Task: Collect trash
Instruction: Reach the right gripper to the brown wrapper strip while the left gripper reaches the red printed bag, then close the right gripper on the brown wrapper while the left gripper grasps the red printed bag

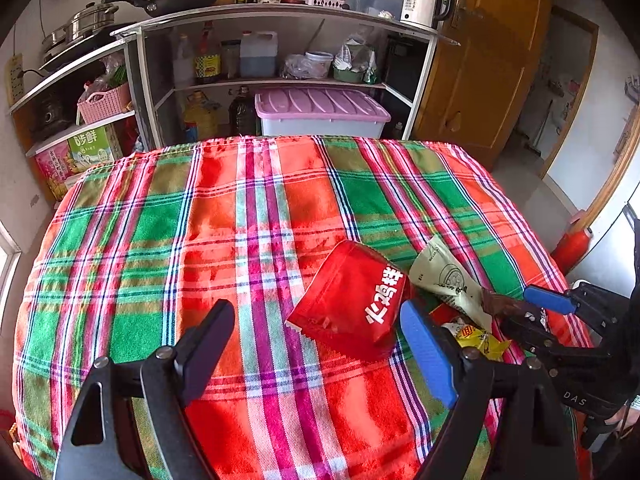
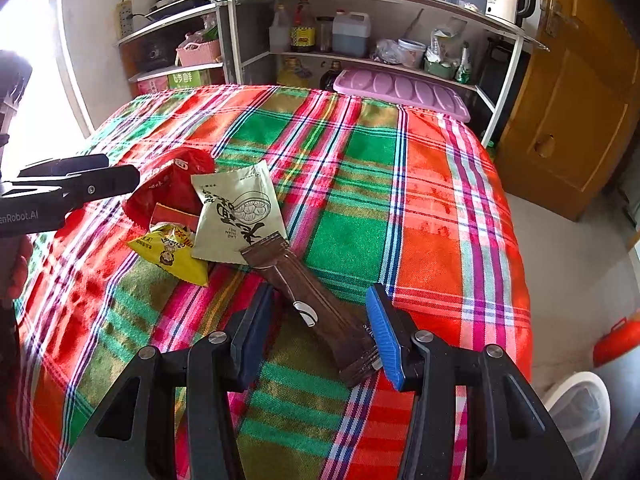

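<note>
Wrappers lie together on the plaid tablecloth point(image 1: 224, 216): a red bag point(image 1: 352, 300), a pale green sachet point(image 1: 444, 276), a yellow wrapper point(image 1: 476, 338) and a brown bar wrapper point(image 2: 316, 304). My left gripper point(image 1: 320, 348) is open, its jaws wide, just in front of the red bag. My right gripper point(image 2: 320, 332) is open with the near end of the brown wrapper lying between its fingers; it also shows in the left wrist view point(image 1: 532, 312). In the right wrist view the red bag point(image 2: 168, 188), green sachet point(image 2: 240, 212) and yellow wrapper point(image 2: 172, 252) lie ahead to the left.
Metal shelves point(image 1: 280, 12) with bottles, pans and a kettle point(image 1: 424, 2) stand behind the table. A lilac-lidded bin point(image 1: 320, 114) sits on the bottom shelf. A wooden door point(image 1: 488, 64) is at the right. A white basket point(image 2: 580, 412) stands on the floor by the table.
</note>
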`<state>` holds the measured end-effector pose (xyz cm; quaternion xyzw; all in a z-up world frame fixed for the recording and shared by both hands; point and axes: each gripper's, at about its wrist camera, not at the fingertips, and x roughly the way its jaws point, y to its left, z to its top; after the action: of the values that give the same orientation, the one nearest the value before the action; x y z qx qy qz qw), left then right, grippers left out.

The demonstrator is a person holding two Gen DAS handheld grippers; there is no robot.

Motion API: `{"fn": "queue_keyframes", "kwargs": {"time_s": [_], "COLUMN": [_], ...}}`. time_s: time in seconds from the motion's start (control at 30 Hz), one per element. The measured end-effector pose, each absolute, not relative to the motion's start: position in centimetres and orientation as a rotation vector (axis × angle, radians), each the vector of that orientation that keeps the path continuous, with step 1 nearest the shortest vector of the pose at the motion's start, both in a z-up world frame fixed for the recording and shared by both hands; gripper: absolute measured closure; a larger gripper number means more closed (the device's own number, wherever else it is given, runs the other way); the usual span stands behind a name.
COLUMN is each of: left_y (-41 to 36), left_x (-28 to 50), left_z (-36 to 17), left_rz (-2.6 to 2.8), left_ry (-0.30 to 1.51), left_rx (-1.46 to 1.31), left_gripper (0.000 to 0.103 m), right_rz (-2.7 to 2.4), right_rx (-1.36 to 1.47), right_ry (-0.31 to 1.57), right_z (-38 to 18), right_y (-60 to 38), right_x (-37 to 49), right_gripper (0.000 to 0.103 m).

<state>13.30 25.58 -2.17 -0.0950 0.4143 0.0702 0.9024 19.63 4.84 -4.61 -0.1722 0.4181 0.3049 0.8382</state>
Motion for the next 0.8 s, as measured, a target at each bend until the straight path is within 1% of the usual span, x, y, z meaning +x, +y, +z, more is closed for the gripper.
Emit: {"fn": "queue_keyframes", "kwargs": {"time_s": [0.27, 0.47, 0.53, 0.6, 0.63, 0.67, 0.7, 0.73, 0.8], "left_y": [24.6, 24.9, 25.0, 25.1, 25.1, 25.1, 25.1, 25.0, 24.8], "left_x": [14.6, 15.3, 15.3, 15.3, 15.4, 15.5, 15.5, 15.5, 15.6], "left_z": [-2.5, -2.8, -2.9, -2.9, -3.0, -3.0, -3.0, -3.0, -3.0], "left_rz": [0.069, 0.076, 0.08, 0.063, 0.057, 0.051, 0.045, 0.042, 0.042], "left_ry": [0.873, 0.879, 0.873, 0.873, 0.872, 0.87, 0.87, 0.87, 0.868], "left_rx": [-0.121, -0.149, -0.147, -0.156, -0.16, -0.164, -0.168, -0.166, -0.158], "left_gripper": [0.017, 0.017, 0.02, 0.028, 0.03, 0.035, 0.039, 0.04, 0.043], "right_rz": [0.642, 0.641, 0.639, 0.636, 0.636, 0.635, 0.636, 0.638, 0.641], "right_rx": [-0.376, -0.35, -0.348, -0.346, -0.342, -0.338, -0.335, -0.33, -0.325], "right_ry": [0.872, 0.879, 0.877, 0.876, 0.876, 0.876, 0.876, 0.877, 0.878], "right_z": [-4.7, -4.7, -4.7, -4.7, -4.7, -4.7, -4.7, -4.6, -4.6], "right_y": [5.2, 5.0, 5.0, 5.0, 5.0, 4.9, 4.9, 4.9, 4.8], "right_x": [20.2, 20.4, 20.4, 20.4, 20.4, 20.4, 20.4, 20.4, 20.4], "right_gripper": [0.054, 0.054, 0.054, 0.055, 0.058, 0.063, 0.066, 0.069, 0.071]}}
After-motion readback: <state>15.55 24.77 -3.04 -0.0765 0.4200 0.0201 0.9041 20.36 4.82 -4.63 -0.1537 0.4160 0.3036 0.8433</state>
